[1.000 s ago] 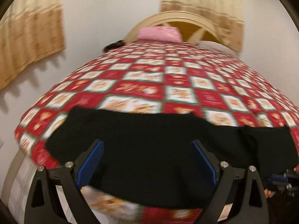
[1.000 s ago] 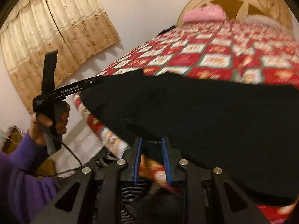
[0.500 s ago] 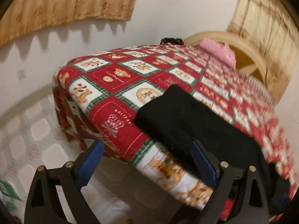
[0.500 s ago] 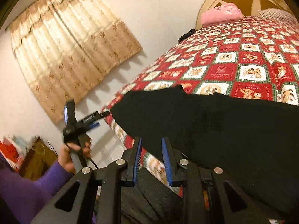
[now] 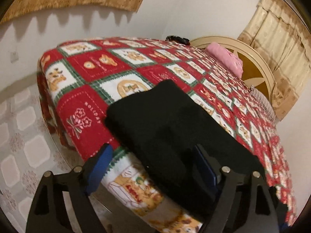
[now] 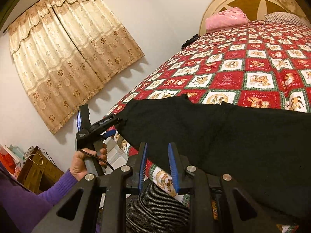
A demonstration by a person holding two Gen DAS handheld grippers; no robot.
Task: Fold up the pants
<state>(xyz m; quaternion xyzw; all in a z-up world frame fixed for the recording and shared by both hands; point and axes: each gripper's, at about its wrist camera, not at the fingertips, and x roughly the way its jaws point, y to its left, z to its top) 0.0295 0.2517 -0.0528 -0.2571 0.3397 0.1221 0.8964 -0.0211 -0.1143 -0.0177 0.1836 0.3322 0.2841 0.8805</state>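
Black pants [image 5: 167, 128] lie along the near edge of a bed under a red, white and green patchwork bedspread [image 5: 87, 104]. My left gripper [image 5: 153, 165] is at the pants' left end. Its jaws are closing with the pants' near edge between them, and the left pad [image 5: 99, 165] stands clear of the cloth. In the right wrist view the left gripper [image 6: 116, 126], in a hand with a purple sleeve, sits at the left corner of the pants [image 6: 223, 136]. My right gripper [image 6: 158, 165] hovers before the pants' near edge, open by a narrow gap that holds nothing.
A pink folded cloth [image 6: 225, 19] lies by the cream headboard [image 6: 213, 2]. Beige curtains [image 6: 68, 58] hang on the white wall. A small dark object [image 5: 177, 38] rests at the bed's far side. A wooden cabinet with bags [image 6: 33, 167] stands at lower left.
The left gripper rolled and swung from facing the pants' middle to their left end by the bed corner, and its jaws narrowed a little. The right gripper rose slightly.
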